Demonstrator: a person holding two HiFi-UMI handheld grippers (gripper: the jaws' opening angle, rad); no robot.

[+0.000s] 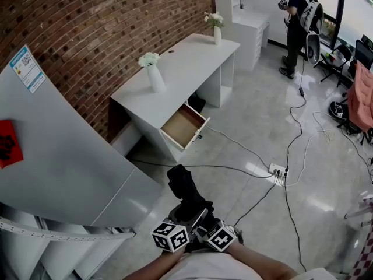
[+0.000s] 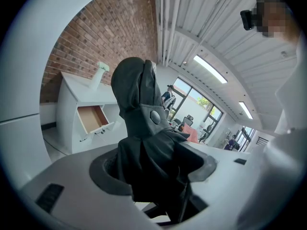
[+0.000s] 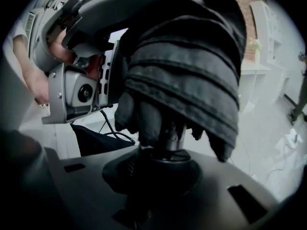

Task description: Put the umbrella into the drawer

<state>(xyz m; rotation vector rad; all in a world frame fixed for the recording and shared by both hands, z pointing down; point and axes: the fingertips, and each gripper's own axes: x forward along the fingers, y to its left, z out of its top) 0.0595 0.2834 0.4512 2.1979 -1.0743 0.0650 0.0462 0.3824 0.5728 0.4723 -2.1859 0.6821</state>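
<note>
A folded black umbrella (image 1: 185, 192) hangs low in the head view, pointing away toward the desk. Both grippers hold it side by side near its lower end. My left gripper (image 1: 179, 219) is shut on the bunched fabric (image 2: 144, 147), with the strap's snap button just above the jaws. The right gripper (image 1: 205, 221) is shut on the umbrella (image 3: 187, 75) at its stem and handle end. The open wooden-lined drawer (image 1: 184, 126) sticks out of the white desk (image 1: 192, 54) some way ahead; it also shows in the left gripper view as the drawer (image 2: 92, 119).
Two white vases with flowers (image 1: 152, 72) (image 1: 216, 28) stand on the desk. A white cabinet (image 1: 64, 162) fills the left. Cables and a power strip (image 1: 277, 170) cross the floor at right. A person (image 1: 298, 22) stands far back by chairs.
</note>
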